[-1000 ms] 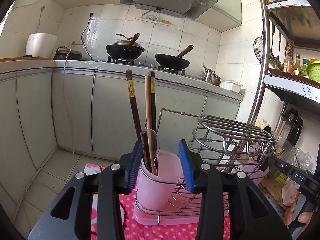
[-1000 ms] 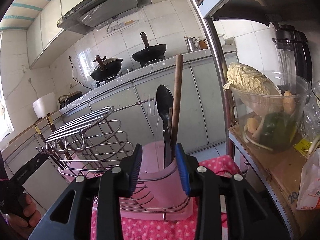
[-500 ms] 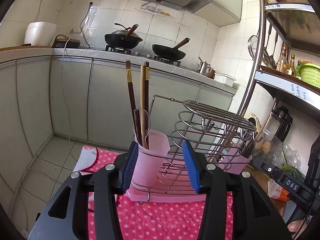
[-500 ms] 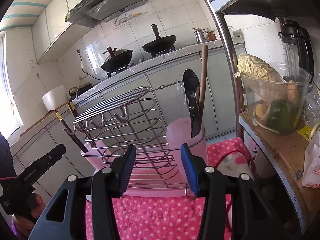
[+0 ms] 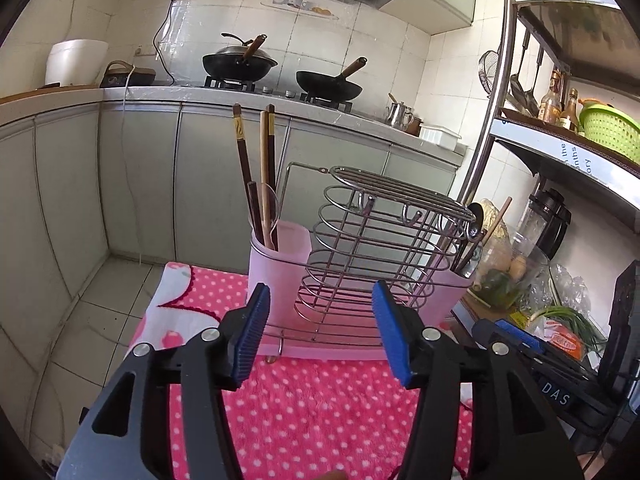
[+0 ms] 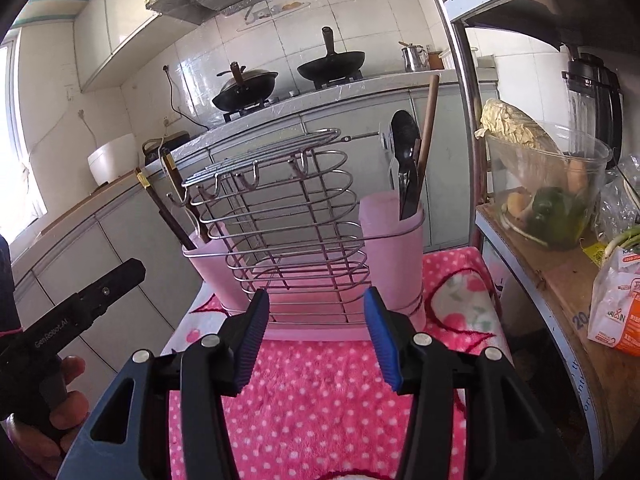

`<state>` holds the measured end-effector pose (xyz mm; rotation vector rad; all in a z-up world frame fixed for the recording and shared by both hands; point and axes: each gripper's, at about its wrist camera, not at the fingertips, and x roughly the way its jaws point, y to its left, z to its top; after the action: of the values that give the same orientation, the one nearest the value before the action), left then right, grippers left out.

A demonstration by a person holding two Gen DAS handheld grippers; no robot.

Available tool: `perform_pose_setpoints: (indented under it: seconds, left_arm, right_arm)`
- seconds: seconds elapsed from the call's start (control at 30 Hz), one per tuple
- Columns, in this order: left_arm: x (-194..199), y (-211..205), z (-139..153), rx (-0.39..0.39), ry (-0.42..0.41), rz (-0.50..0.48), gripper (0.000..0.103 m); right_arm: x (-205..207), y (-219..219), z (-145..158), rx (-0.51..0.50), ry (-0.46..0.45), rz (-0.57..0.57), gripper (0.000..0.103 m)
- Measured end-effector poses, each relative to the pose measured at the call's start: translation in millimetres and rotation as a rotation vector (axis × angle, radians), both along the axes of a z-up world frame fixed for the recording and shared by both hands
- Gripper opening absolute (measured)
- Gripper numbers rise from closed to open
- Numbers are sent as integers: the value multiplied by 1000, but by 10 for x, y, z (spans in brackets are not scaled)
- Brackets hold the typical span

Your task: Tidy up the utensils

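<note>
Standing sorted: chopsticks [image 5: 240, 160] in left cup [image 5: 280, 264], ladle [image 6: 404, 160] in right cup [image 6: 394, 256]. Left gripper [image 5: 320, 332], right gripper [image 6: 316, 332] just widened, empty. Seemingly finished.

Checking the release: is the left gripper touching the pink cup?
Apart. The left wrist view shows the left gripper open, cloth visible before the pink cup.

Wire utensil rack [image 5: 372, 248] stands upright on a pink tray, a pink cup at each end. Left cup [image 5: 278, 258] holds upright chopsticks [image 5: 242, 160] and a spoon. Right cup [image 6: 394, 256] holds a black spoon [image 6: 404, 148] and a wooden stick.
</note>
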<state>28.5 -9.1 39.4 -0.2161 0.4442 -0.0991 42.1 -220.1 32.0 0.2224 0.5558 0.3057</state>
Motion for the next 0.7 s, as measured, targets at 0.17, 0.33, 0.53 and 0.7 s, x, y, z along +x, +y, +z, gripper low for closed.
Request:
perform_pose_setpoints:
  seconds: [0.17,0.33,0.53,0.7]
  left_arm:
    - [-86,-89,-26,25,24,-4,54]
    - [-125,-148,-75,44,49,-6,54]
    - [-158,-217,-124,60,64,-16,54]
    - [-171,-234,-162,60,77,-15,54]
  right_arm:
    - [-104,69,-7,-38,2,1,49]
    - [-167,105,-24,-56,10,-2,49]
    - [-213,147,-27,-77,10,-7,49]
    - [-225,177,-43,-97,15,-21,49]
